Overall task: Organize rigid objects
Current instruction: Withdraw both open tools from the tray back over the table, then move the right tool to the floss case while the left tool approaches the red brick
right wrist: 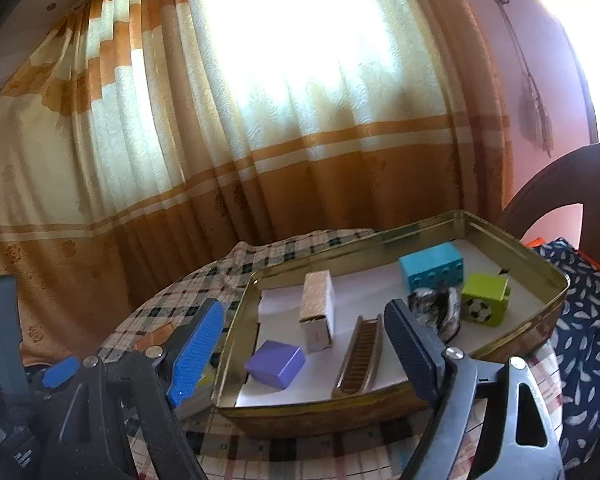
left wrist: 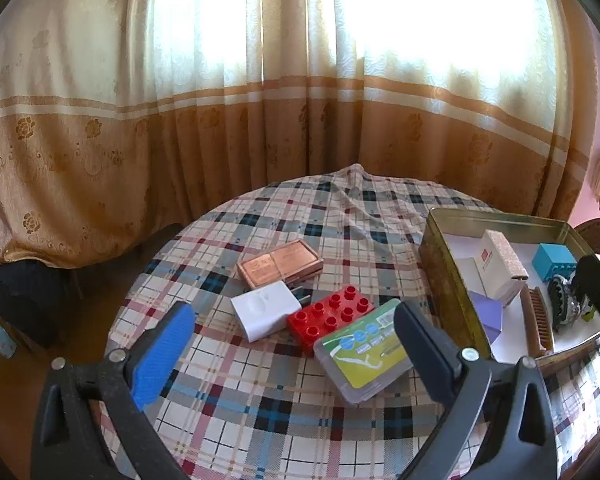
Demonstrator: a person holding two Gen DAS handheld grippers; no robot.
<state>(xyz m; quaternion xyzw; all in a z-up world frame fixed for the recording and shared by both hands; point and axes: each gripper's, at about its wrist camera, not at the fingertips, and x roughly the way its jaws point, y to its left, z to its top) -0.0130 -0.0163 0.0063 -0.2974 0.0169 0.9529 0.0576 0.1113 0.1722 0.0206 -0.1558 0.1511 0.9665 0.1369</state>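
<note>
On the plaid tablecloth lie a copper-coloured flat box (left wrist: pixel 280 266), a white plug adapter (left wrist: pixel 266 312), a red studded brick (left wrist: pixel 332 314) and a clear card case with a green label (left wrist: pixel 364 356). My left gripper (left wrist: pixel 294 350) hovers open just in front of them, nothing between its pads. A gold tin tray (right wrist: pixel 512 248) holds a purple box (right wrist: pixel 275 363), a white carton (right wrist: pixel 318 316), a wooden comb (right wrist: pixel 360 360), a blue brick (right wrist: pixel 432 266) and a green football cube (right wrist: pixel 485 304). My right gripper (right wrist: pixel 304 350) stands open at the tray's near rim, empty.
The tin tray (left wrist: pixel 452 264) sits at the table's right side. A dark toothed clip (right wrist: pixel 436 306) lies beside the green cube. Curtains hang close behind the round table. A chair with a patterned cushion (right wrist: pixel 588 340) stands right of the tray.
</note>
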